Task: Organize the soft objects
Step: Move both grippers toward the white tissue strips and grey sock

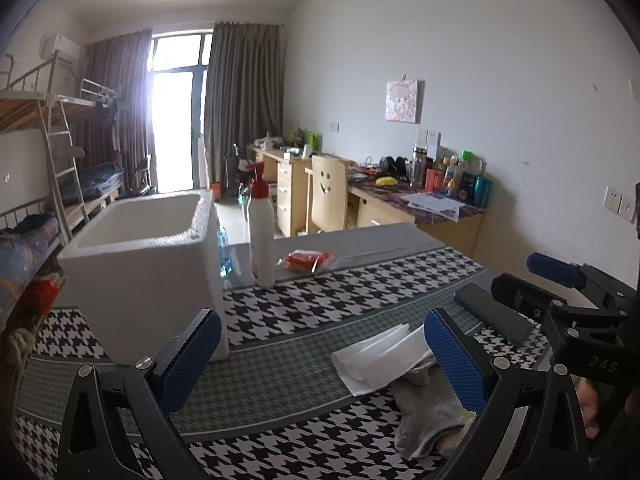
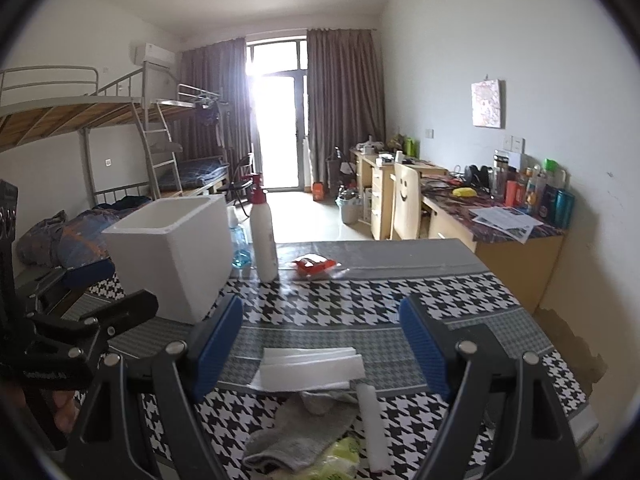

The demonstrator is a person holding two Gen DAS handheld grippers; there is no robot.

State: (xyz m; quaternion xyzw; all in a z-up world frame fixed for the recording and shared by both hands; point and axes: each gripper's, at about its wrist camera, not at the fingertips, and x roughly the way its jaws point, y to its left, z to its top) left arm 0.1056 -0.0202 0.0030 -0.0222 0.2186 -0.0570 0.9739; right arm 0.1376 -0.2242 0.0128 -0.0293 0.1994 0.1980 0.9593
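The grey sock is sitting crumpled on the checked worktop, low between the right fingers and a bit nearer than their tips. Half of it is tucked under a folded white sheet, with a white roll right against it and something yellow-green at its near edge.

So the obvious way this goes sideways, I reckon: closing in there grabs the sheet or roll along with the sock, or just shoves the pile around.

Right fingers are spread wide, nothing in them, touching nothing. Same for the left fingers: wide open, empty, sock by the right-hand pad. The white foam box sits ahead past the left-hand pad, so clipping its wall is possible too.
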